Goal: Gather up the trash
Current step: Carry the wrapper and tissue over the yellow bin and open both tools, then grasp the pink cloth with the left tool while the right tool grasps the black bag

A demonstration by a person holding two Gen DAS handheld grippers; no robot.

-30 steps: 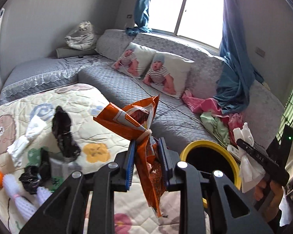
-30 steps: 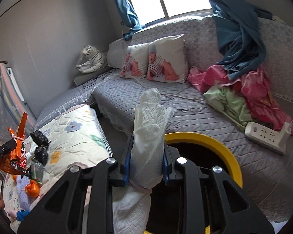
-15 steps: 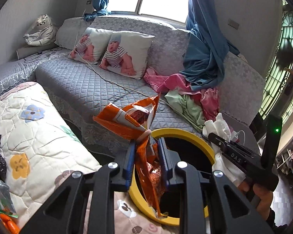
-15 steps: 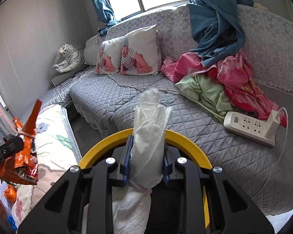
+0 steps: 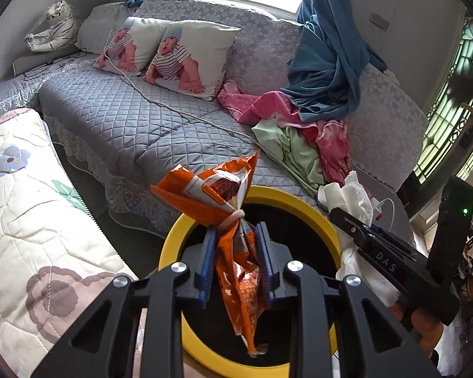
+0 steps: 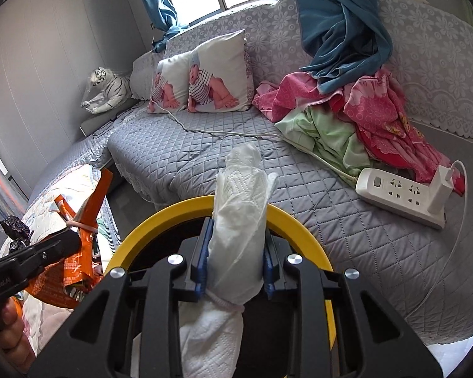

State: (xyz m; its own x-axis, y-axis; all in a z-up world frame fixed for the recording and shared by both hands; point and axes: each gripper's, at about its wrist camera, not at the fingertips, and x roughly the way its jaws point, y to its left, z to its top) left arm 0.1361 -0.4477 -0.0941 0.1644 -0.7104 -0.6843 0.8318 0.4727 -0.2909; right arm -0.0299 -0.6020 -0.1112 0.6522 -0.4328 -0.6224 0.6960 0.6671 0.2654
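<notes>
My left gripper (image 5: 235, 239) is shut on an orange snack bag (image 5: 211, 198) tied with a rubber band, held over the yellow-rimmed bin (image 5: 170, 245). My right gripper (image 6: 236, 236) is shut on a white paper towel bundle (image 6: 239, 195), held over the same bin (image 6: 173, 211). In the left wrist view the right gripper (image 5: 356, 223) and its towel (image 5: 350, 195) sit at the bin's right rim. In the right wrist view the left gripper (image 6: 63, 242) and the orange bag (image 6: 88, 208) sit at the bin's left.
A grey quilted sofa (image 5: 135, 116) stands behind the bin with two baby-print pillows (image 5: 186, 56), a clothes pile (image 6: 347, 116), a white power strip (image 6: 400, 192) and a cable. A floral quilt (image 5: 25, 208) lies at the left, with black trash (image 6: 15, 230) on it.
Both grippers have moved from beside the quilt to over the yellow bin, each keeping its load. The bin now fills the lower part of both views.
</notes>
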